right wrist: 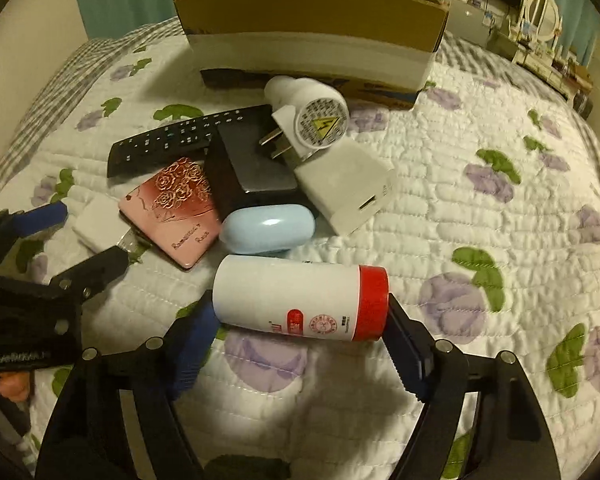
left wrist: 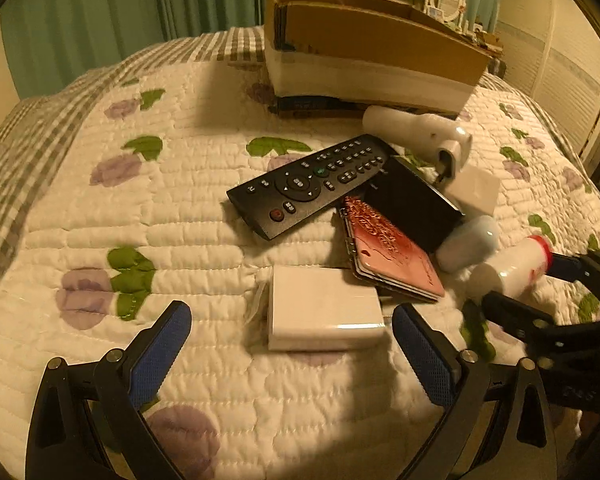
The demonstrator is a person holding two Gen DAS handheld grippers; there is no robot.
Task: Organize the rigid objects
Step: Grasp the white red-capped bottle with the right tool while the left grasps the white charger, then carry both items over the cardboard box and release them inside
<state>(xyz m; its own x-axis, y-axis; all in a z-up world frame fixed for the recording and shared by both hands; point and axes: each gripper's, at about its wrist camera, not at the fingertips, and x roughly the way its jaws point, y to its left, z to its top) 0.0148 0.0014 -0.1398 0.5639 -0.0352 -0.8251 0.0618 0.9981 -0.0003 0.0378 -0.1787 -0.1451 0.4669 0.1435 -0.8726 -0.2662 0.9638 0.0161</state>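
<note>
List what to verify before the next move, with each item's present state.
1. Right tool pads meet both ends of the white bottle with red cap: ok.
2. Bottle lifted off the quilt: cannot tell.
3. Cardboard box open on top: ok.
4. Left tool open, nothing held: ok.
5. White adapter straight ahead of the left tool, untouched: ok.
</note>
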